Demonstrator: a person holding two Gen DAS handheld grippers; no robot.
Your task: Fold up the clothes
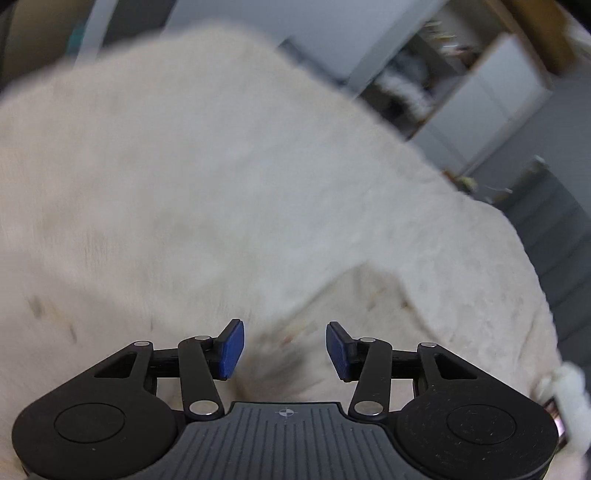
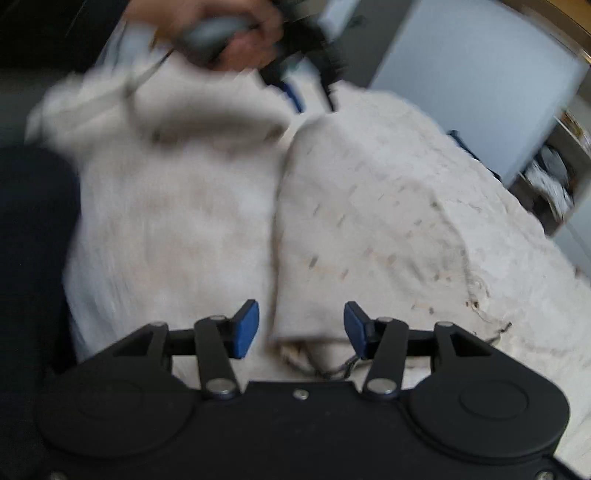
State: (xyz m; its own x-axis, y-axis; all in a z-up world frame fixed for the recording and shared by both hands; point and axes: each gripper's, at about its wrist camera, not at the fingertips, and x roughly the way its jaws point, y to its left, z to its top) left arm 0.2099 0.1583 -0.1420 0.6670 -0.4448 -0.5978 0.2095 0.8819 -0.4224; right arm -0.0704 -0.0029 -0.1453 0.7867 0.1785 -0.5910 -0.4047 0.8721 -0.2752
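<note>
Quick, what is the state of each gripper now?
Left gripper: open, nothing between its blue pads.
Right gripper: open, over the cream knitted garment, not gripping it.

ahead: cream garment [image 2: 177,221] heaped | right: shelf unit [image 1: 461,85] stands near

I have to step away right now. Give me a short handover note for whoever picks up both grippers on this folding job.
Left gripper: jaws apart, nothing between the blue pads; it sits above the cream garment.
Right gripper: jaws apart, no pad pressing cloth; the edge of a folded-over flap lies just ahead of it.
In the right wrist view, the hand holding the left gripper is at the far end of the garment.
Things: the garment lies on a cream bedcover. Both views are motion-blurred.
Done: one fold appears laid, with a seam running down the middle.
Left: probably further folds and smoothing; regrasp first, since nothing is held.
</note>
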